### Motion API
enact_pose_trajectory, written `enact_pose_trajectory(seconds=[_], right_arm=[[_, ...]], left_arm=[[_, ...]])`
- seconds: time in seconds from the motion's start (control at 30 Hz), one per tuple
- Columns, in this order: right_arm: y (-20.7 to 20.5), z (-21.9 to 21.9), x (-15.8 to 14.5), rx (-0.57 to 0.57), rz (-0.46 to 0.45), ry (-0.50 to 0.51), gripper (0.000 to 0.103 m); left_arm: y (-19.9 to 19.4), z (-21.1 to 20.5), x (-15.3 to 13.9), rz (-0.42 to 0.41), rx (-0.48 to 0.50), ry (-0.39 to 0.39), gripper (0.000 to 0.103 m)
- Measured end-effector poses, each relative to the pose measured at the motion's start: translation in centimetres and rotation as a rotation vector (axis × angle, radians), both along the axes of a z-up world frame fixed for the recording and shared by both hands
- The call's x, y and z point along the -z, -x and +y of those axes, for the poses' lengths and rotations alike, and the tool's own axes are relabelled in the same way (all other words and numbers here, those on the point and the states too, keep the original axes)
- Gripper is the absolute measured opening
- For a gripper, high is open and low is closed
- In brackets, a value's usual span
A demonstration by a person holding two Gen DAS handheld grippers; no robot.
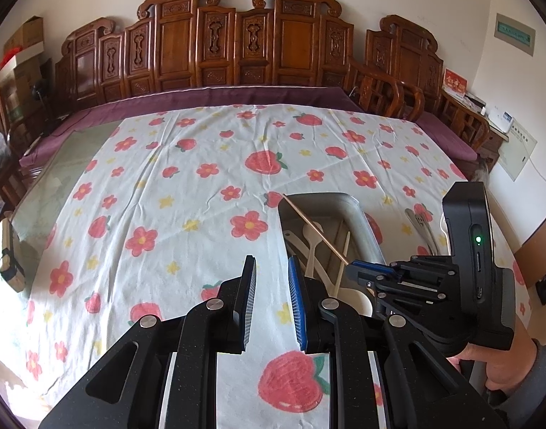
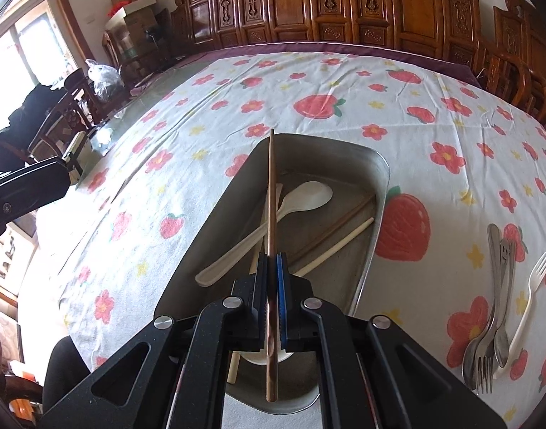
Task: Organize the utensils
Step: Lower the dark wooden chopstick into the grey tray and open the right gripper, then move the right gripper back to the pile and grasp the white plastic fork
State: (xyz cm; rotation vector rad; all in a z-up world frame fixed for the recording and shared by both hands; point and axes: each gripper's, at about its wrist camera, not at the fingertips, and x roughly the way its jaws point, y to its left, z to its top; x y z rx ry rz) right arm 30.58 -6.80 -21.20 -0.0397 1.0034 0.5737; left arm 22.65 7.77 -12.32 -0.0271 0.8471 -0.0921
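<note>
- Nearest the left wrist camera, the left hand-held gripper [image 1: 271,279] has its jaws a little apart with nothing between them; it hovers over the flowered tablecloth [image 1: 158,186], just left of the metal tray [image 1: 359,214].
- Right of it, the right hand-held gripper [image 2: 271,261] is clamped on a brown chopstick [image 2: 271,186], held near its thick end.
- That chopstick's long axis runs straight ahead of the jaws, its thin tip out over the tray's far rim (the left view shows it slanting up and away across the tray).
- My judgement: the coming move turns on this alignment. The tray lies directly below and ahead of the right hand-held gripper, and its long side runs roughly the same way as the chopstick, so lowering and letting go should lay the stick lengthwise inside.
- Already in the tray: a white spoon [image 2: 301,196], a second brown chopstick [image 2: 339,227] and a pale chopstick [image 2: 335,246] along the right wall.
- Further right on the surface, well apart from the tray, lie metal spoons and a fork [image 2: 495,304] with a white plastic fork [image 2: 523,307] just beside them; the right hand is much nearer to these than the left.
- Writing: a metal handle bears a small smiley cut-out (no brand readable), and the wall notices in the left view are too small to read.
</note>
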Motion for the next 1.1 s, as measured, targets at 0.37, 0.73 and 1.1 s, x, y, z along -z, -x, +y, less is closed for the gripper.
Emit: enact_pose_trajectory(seconds=[0.37, 0.73, 1.1], right_arm=[[1.2, -1.4, -1.1, -0.033, -0.062, -0.026, 0.007], [3.4, -7.9, -2.6, -0.007, -0.126, 0.001, 0.007], [4.3, -16.5, -2.2, 0.123, -0.153, 0.051, 0.007]], left_arm=[[0.2, -1.4, 0.1, 0.005, 0.028, -0.003, 0.017], [0.4, -4.8, 0.0, -0.008, 0.08, -0.007, 0.017], [0.4, -9.2, 0.2, -0.01, 0.145, -0.003, 0.017]])
